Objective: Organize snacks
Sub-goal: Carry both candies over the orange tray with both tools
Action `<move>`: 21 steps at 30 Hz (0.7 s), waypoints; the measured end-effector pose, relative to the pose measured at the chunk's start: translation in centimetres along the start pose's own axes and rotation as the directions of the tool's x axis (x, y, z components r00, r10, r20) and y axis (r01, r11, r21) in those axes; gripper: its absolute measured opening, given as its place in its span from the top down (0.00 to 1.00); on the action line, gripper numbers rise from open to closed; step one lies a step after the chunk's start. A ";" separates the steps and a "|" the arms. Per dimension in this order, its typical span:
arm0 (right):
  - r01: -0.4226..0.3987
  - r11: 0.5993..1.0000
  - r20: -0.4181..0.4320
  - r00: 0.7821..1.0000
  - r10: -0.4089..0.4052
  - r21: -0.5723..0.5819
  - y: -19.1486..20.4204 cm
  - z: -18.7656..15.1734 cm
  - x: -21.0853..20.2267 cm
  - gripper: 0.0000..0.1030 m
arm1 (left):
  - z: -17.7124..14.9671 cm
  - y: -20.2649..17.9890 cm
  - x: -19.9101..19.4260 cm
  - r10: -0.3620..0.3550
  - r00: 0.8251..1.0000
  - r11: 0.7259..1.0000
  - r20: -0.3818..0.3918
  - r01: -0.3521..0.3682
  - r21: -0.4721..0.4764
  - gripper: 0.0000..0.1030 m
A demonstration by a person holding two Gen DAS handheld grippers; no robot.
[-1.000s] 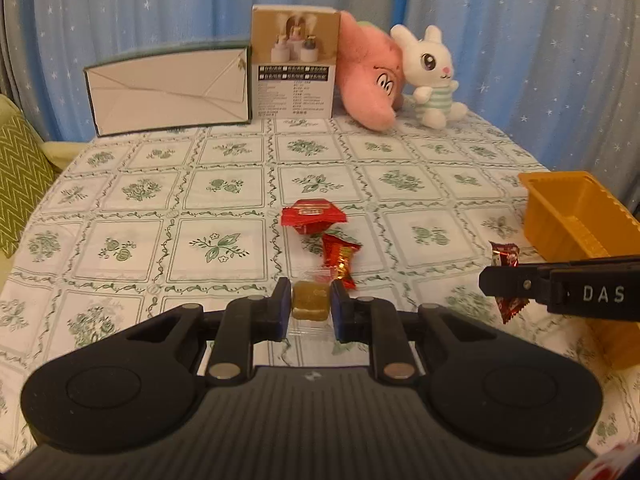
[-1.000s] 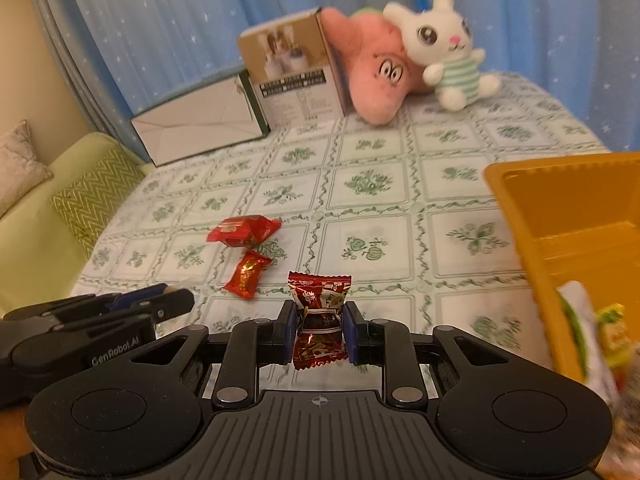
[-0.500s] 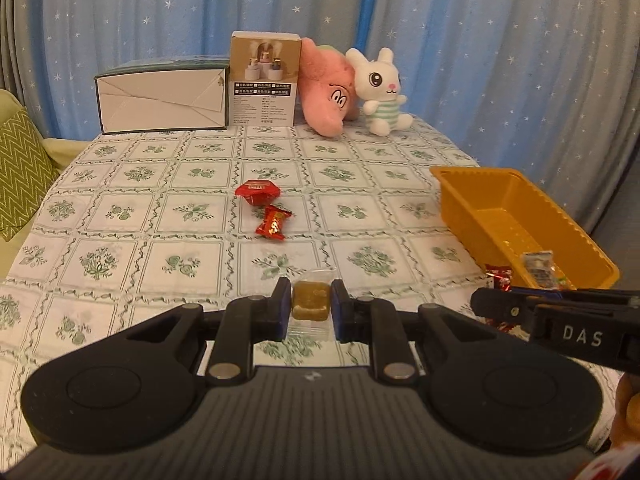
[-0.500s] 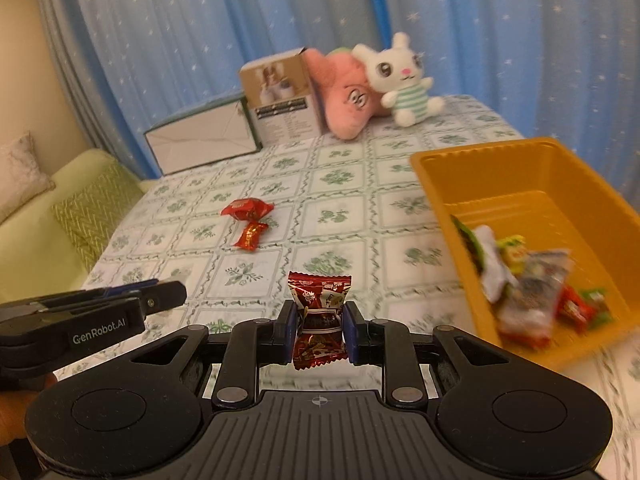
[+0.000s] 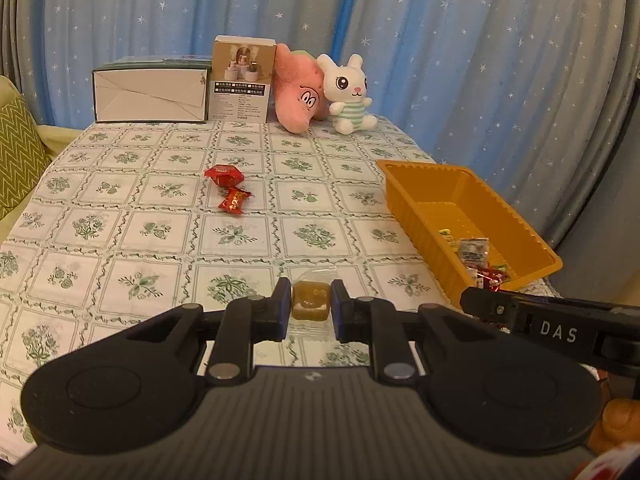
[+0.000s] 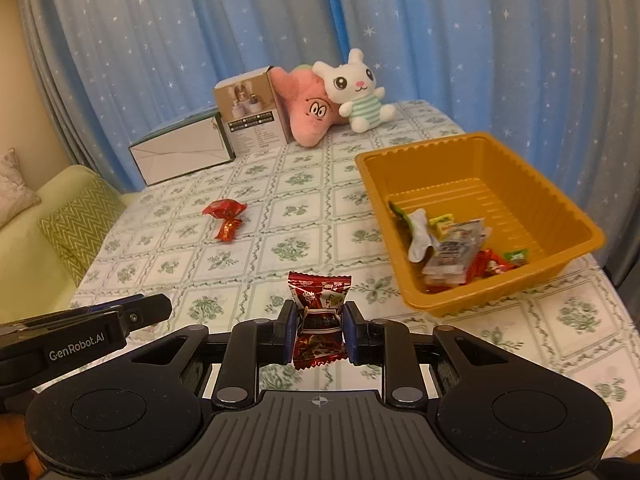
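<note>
My left gripper (image 5: 311,307) is shut on a brown candy in clear wrap (image 5: 311,300), held above the table's near side. My right gripper (image 6: 319,328) is shut on a dark red wrapped candy (image 6: 319,308), held above the table left of the orange tray (image 6: 576,220). The tray holds several wrapped snacks (image 6: 452,248); it also shows in the left wrist view (image 5: 404,204). Two red wrapped candies (image 5: 230,186) lie together on the tablecloth mid-table, also in the right wrist view (image 6: 225,218). The right gripper shows at the lower right of the left wrist view (image 5: 472,300).
At the table's far edge stand a white flat box (image 5: 150,96), an upright product box (image 5: 242,80), a pink plush (image 5: 298,98) and a white bunny plush (image 5: 350,94). A green sofa with a zigzag cushion (image 6: 76,232) is to the left. Blue star curtains hang behind.
Both grippers have risen and pulled back from the table with their candies still held. The tray and its snacks have come fully into view.
</note>
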State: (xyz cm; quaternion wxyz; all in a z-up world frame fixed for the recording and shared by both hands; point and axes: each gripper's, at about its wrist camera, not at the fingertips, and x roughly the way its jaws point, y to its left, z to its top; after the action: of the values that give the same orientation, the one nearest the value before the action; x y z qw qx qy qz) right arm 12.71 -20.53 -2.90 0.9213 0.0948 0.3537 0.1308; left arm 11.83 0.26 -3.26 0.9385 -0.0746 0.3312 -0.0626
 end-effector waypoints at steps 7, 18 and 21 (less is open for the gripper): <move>0.027 1.000 0.021 0.999 -0.027 -0.009 -0.8 -0.2 -2.1 0.76 | -0.2 -2.1 -1.2 -0.037 0.999 0.999 0.006 0.037 0.012 0.82; 0.095 0.995 0.058 0.994 -0.096 0.013 -3.5 0.2 -4.8 0.76 | 0.4 -5.6 -1.5 -0.106 0.994 0.993 0.016 0.105 0.054 0.82; 0.121 0.992 0.066 0.990 -0.122 0.028 -4.8 0.4 -5.4 0.76 | 0.6 -6.6 -1.3 -0.122 0.992 0.990 0.016 0.121 0.067 0.82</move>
State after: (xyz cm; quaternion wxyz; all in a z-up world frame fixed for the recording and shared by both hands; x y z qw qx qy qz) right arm 9.93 -26.81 -0.48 0.9377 0.0883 0.3292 0.0671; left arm 10.75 -5.92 -0.80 0.9382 -0.0643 0.3144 -0.1296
